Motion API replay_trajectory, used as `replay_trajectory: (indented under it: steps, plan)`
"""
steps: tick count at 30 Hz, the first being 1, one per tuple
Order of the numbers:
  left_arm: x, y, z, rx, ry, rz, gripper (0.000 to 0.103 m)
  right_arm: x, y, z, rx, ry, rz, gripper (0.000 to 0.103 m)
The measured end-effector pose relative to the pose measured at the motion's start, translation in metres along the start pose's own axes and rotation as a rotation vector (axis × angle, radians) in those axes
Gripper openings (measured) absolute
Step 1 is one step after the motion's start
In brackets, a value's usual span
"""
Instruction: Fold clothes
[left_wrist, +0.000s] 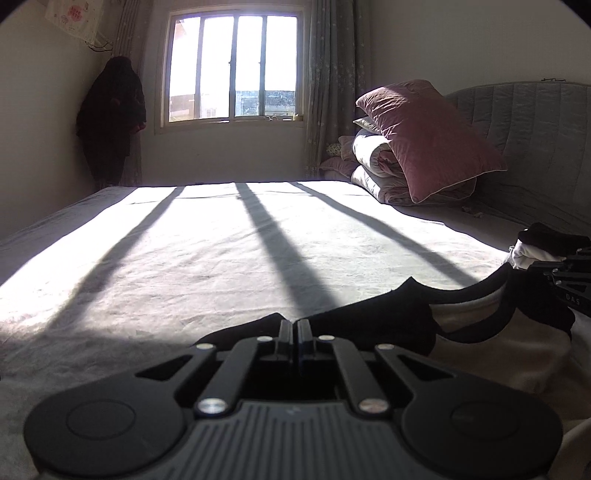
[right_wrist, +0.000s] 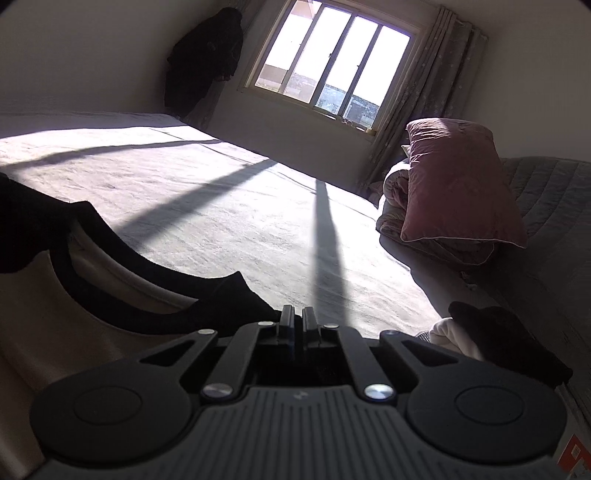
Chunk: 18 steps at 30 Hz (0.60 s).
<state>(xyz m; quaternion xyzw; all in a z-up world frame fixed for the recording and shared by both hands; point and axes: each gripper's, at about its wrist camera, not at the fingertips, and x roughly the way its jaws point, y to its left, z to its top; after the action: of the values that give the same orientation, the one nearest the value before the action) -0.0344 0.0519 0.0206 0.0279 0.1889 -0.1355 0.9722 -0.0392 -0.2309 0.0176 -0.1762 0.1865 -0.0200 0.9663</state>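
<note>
Left hand-held gripper (left_wrist: 294, 325) pinching black-trimmed shirt (left_wrist: 388, 317), right hand-held gripper (right_wrist: 298, 314) likewise

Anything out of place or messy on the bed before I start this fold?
Nothing damaged or spilled. Both grippers, left and right, are shut on the shirt's black shoulders. One oddity: a small black-and-white bundle lies unfolded beside the shirt, near the headboard. The pillow leans on stacked quilts.

Left claw (left_wrist: 294, 326) clamping garment (left_wrist: 369, 325), bed (left_wrist: 184, 258)
</note>
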Motion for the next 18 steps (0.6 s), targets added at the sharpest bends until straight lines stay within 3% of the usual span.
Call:
replay_trajectory:
  steps: [8,18]
  plan:
    - [0.052,-0.008,0.03,0.042,-0.058,0.117,0.002,0.043,-0.008,0.028,0.006,-0.043,-0.068,0.003]
    - [0.135,-0.004,0.054,-0.009,-0.042,0.223,0.002,0.123,-0.006,0.054,0.034,-0.029,-0.168,0.003]
